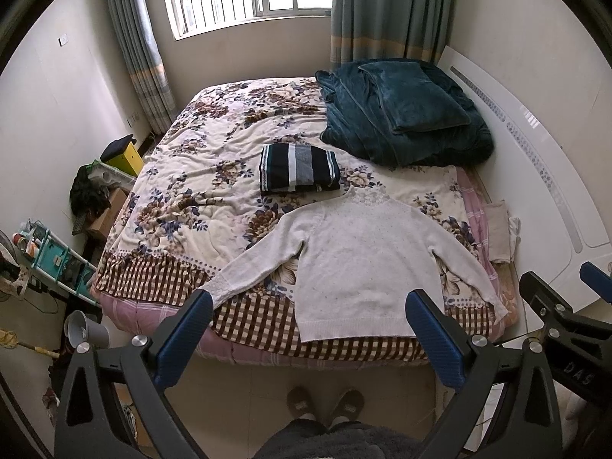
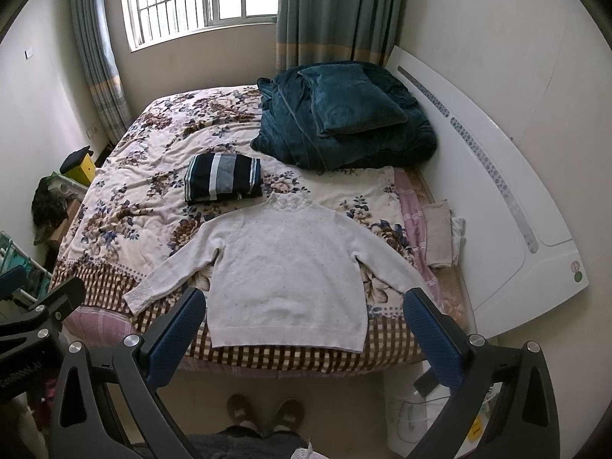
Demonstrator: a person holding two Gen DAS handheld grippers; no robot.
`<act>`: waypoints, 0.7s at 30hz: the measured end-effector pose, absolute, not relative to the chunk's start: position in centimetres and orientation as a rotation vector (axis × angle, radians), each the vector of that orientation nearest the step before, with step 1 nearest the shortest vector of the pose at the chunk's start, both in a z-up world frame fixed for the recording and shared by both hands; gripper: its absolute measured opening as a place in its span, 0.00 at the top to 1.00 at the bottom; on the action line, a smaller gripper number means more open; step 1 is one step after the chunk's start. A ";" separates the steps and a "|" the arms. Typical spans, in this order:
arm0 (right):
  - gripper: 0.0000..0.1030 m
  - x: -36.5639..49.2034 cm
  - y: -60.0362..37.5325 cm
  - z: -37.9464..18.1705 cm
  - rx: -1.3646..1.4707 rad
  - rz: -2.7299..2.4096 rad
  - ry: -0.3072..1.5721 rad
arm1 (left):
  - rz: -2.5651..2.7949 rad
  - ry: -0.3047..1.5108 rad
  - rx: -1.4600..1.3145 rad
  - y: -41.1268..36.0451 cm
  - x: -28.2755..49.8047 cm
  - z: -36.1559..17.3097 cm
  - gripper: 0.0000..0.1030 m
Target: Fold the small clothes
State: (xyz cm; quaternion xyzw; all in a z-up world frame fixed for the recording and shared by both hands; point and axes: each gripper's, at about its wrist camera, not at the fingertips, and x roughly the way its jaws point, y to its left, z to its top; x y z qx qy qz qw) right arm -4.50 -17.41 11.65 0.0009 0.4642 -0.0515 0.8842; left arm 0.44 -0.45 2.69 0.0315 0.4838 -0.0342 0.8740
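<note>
A white sweater (image 1: 355, 260) lies flat on the bed near its front edge, sleeves spread to both sides; it also shows in the right wrist view (image 2: 287, 279). A folded dark striped garment (image 1: 298, 168) lies just behind it, also in the right wrist view (image 2: 223, 178). My left gripper (image 1: 310, 306) is open and empty, held above the bed's front edge, its blue pads either side of the sweater's hem. My right gripper (image 2: 306, 302) is open and empty at the same height. The right gripper's frame shows at the left wrist view's right edge (image 1: 566, 317).
The bed has a floral blanket (image 1: 214, 160) with a checked border. A teal quilt and pillow (image 1: 405, 111) are piled at the back right. A white headboard (image 2: 497, 199) runs along the right. Clutter and a shelf (image 1: 49, 252) stand left. The person's slippers (image 1: 325, 405) are on the floor.
</note>
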 end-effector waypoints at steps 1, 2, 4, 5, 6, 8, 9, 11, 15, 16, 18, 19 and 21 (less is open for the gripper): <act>0.00 -4.3 -17.4 11.9 0.004 -0.106 0.966 | -0.070 1.010 0.065 -0.4 0.5 2.7 0.00; 0.00 -4.5 -17.5 11.6 0.005 -0.105 0.964 | -0.071 1.010 0.065 -0.4 0.5 2.8 0.00; 0.00 -4.4 -17.5 11.9 0.003 -0.104 0.961 | -0.071 1.008 0.067 -0.3 0.6 2.9 0.00; 0.00 -4.4 -17.5 11.7 0.005 -0.105 0.960 | -0.071 1.009 0.065 -0.3 0.9 3.1 0.00; 0.00 -4.3 -17.5 11.8 0.004 -0.106 0.958 | -0.072 1.008 0.065 -0.3 0.8 3.0 0.00; 0.00 -4.2 -17.5 11.8 0.004 -0.106 0.957 | -0.072 1.007 0.065 -0.2 1.3 3.3 0.00; 0.00 -4.1 -17.5 11.8 0.004 -0.107 0.957 | -0.072 1.005 0.064 -0.1 1.5 3.5 0.00; 0.00 -4.1 -17.4 11.8 0.005 -0.106 0.959 | -0.073 1.003 0.061 0.1 2.0 3.6 0.00; 0.00 -4.0 -17.2 11.7 0.006 -0.108 0.962 | -0.078 1.008 0.064 0.1 1.8 3.5 0.00; 0.00 -3.8 -17.2 11.8 0.010 -0.109 0.963 | -0.083 1.012 0.064 0.2 2.0 3.3 0.00; 0.00 -3.6 -17.2 11.3 0.020 -0.112 0.968 | -0.092 1.011 0.065 0.5 2.7 2.6 0.00; 0.00 -3.3 -17.3 11.0 0.029 -0.113 0.969 | -0.088 0.991 0.067 0.4 3.0 2.3 0.00; 0.00 -2.6 -17.5 9.5 0.065 -0.105 0.969 | -0.089 0.956 0.070 0.4 4.2 1.2 0.00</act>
